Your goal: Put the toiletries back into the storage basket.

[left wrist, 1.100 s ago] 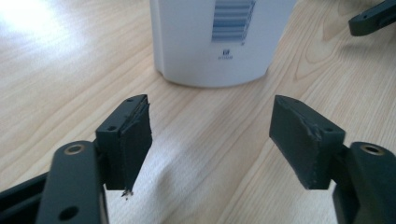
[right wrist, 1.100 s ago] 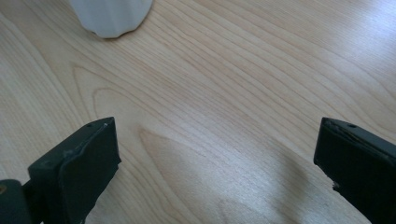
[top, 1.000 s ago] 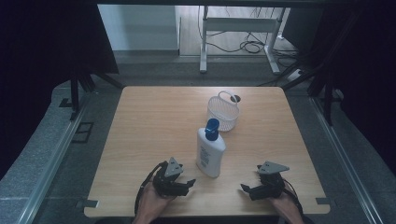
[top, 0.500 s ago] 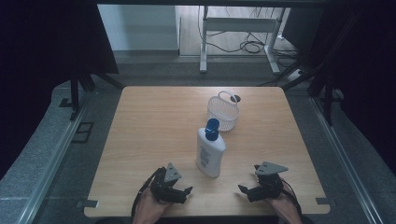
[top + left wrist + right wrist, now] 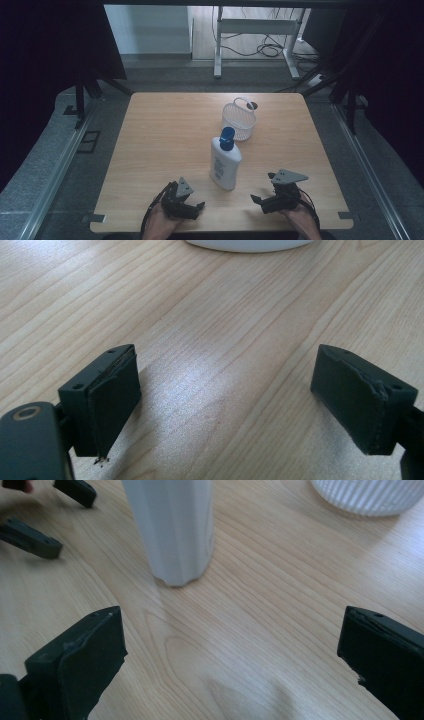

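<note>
With both tongs, left gripper (image 5: 196, 207) and right gripper (image 5: 256, 201), gaping wide and empty (the left's jaws just opened), we approach the bottle (image 5: 225, 162) between them squarely

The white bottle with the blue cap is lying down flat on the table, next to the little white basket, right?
Not quite. The white bottle is standing upright on the table, blue cap on top, as the high view shows. It is indeed next to the little white basket.
</note>
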Motion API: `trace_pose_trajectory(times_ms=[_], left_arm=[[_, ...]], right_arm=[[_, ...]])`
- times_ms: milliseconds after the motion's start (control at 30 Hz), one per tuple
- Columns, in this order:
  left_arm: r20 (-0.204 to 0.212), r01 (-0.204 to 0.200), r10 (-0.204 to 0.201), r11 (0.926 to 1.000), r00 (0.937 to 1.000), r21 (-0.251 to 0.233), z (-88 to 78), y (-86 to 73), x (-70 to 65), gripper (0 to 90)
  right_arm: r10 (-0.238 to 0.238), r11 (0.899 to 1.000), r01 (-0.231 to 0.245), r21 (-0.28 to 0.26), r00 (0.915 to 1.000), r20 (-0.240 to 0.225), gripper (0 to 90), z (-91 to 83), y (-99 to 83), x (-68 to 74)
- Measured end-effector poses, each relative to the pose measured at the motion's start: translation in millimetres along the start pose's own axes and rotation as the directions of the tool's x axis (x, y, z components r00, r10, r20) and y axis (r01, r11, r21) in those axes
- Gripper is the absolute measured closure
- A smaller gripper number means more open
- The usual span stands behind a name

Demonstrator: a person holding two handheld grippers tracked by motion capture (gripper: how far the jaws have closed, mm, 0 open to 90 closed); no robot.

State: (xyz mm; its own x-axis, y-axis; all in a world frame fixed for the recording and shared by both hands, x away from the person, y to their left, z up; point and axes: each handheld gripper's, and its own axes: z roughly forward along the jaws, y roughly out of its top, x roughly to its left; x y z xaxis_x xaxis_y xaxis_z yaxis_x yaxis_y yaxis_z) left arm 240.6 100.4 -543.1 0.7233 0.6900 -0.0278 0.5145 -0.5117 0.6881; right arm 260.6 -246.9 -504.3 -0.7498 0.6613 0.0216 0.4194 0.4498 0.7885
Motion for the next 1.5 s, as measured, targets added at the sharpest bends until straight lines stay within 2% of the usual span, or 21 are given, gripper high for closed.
trace_pose_trajectory(times_ms=[200,633,1133,1500], left_arm=[[-0.001,0.004,-0.004,1.0000,1.0000,0.000,-0.2,-0.4,-0.3,12.0],[-0.004,0.001,-0.001,1.0000,1.0000,-0.001,-0.2,-0.3,-0.1,12.0],[-0.007,0.001,-0.001,1.0000,1.0000,0.003,-0.3,-0.1,-0.2,12.0],[-0.008,0.002,-0.002,1.0000,1.0000,0.004,-0.3,0.0,-0.4,12.0]], right_arm=[[0.004,1.000,-0.005,-0.008,0.9995,-0.031,0.0,2.1,10.4,4.6],[-0.013,0.999,0.011,-0.042,0.9989,-0.044,0.0,5.2,49.3,13.4],[0.006,0.997,-0.012,-0.082,0.9975,-0.071,1.2,11.8,87.8,23.8],[-0.014,0.996,0.009,-0.084,0.9981,-0.060,6.9,25.8,106.3,31.3]])
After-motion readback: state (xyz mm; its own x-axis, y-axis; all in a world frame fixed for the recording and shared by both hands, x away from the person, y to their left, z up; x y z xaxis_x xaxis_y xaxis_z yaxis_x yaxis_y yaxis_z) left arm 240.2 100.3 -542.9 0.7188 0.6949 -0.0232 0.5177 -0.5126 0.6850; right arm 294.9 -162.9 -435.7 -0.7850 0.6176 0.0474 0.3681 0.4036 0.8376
